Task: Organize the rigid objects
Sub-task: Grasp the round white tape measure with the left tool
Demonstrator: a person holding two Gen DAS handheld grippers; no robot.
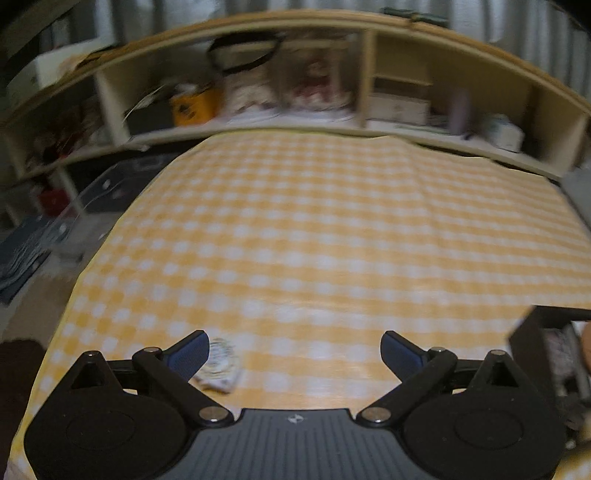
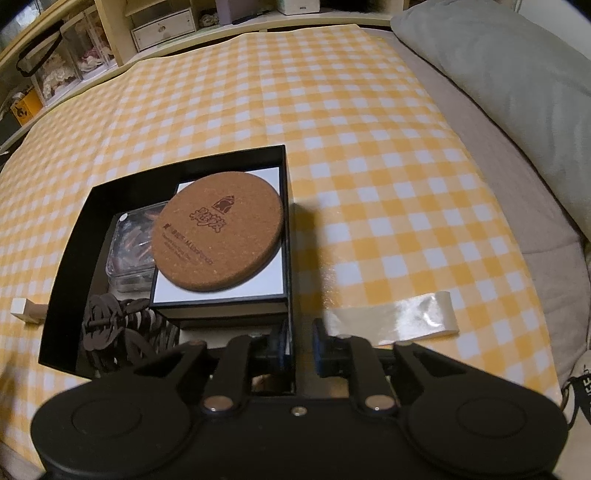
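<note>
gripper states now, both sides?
Left gripper: open, holding nothing.
Right gripper: closed on the right wall of the black box.

The left camera sits low and looks across the checked cloth [image 1: 314,229] toward the shelf [image 1: 258,33]. The right camera looks down close at the black box [image 2: 66,258]. Both see the cloth and shelf.

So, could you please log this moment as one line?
left gripper: open, empty | right gripper: shut on black box wall | cork coaster: in box
</note>
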